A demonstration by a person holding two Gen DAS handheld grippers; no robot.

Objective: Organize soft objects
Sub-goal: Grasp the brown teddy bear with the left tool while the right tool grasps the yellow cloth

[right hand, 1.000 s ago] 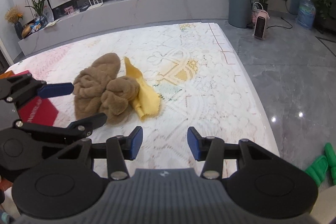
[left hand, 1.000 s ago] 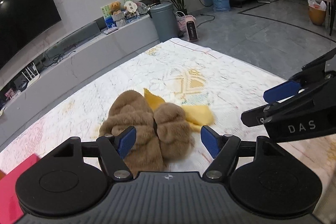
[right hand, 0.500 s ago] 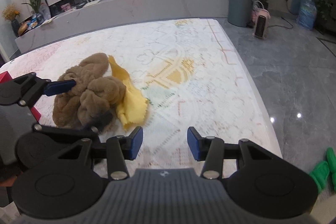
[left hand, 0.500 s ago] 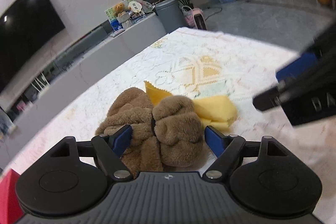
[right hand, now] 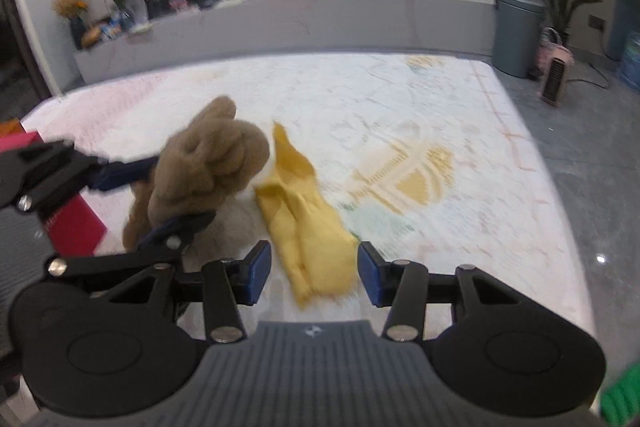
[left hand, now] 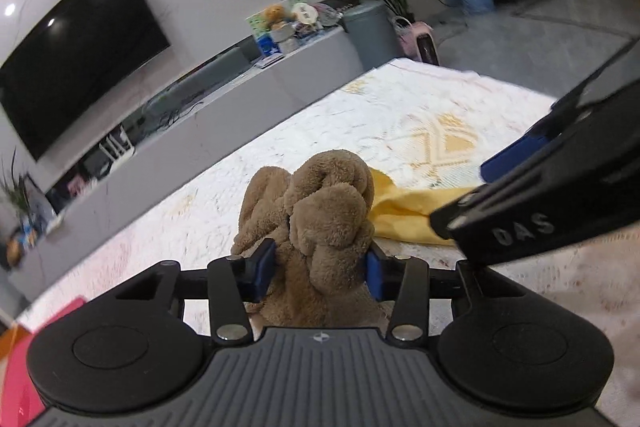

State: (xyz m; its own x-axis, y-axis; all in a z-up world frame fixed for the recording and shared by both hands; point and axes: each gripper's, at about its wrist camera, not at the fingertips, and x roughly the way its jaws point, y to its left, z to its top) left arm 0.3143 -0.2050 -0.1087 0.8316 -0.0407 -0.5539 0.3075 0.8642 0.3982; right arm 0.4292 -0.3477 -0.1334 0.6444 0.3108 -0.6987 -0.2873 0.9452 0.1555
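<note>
Now my left hand-held gripper (left hand: pixel 320 269) is squeezed tight on the brown fluffy towel (left hand: pixel 320 219). Both blue pads (left hand: pixel 262 267) press into its sides. The towel is bunched up in a soft lump between them. From the right wrist camera I see the same lump (right hand: pixel 204 167) held by the left hand-held gripper (right hand: pixel 160 195), and it looks raised a bit above the bed, though I cannot be sure.

My right hand-held gripper (right hand: pixel 314 273) is wide apart and holds nothing. Its two blue pads (right hand: pixel 258 271) sit on each side of the near end of the yellow cloth (right hand: pixel 308 227), but they do not touch it. The yellow cloth lies flat and crumpled on the bed, just to the right of the brown towel.

Under them is a white bed cover (right hand: pixel 420 115) with a yellow pattern. A pink box (right hand: pixel 76 223) sits at the left edge, close to the towel. Farther back are a long grey shelf (right hand: pixel 320 23), a big black TV (left hand: pixel 76 59), a grey bin (right hand: pixel 518 31) and a small pink heater (right hand: pixel 556 79) on the floor.
</note>
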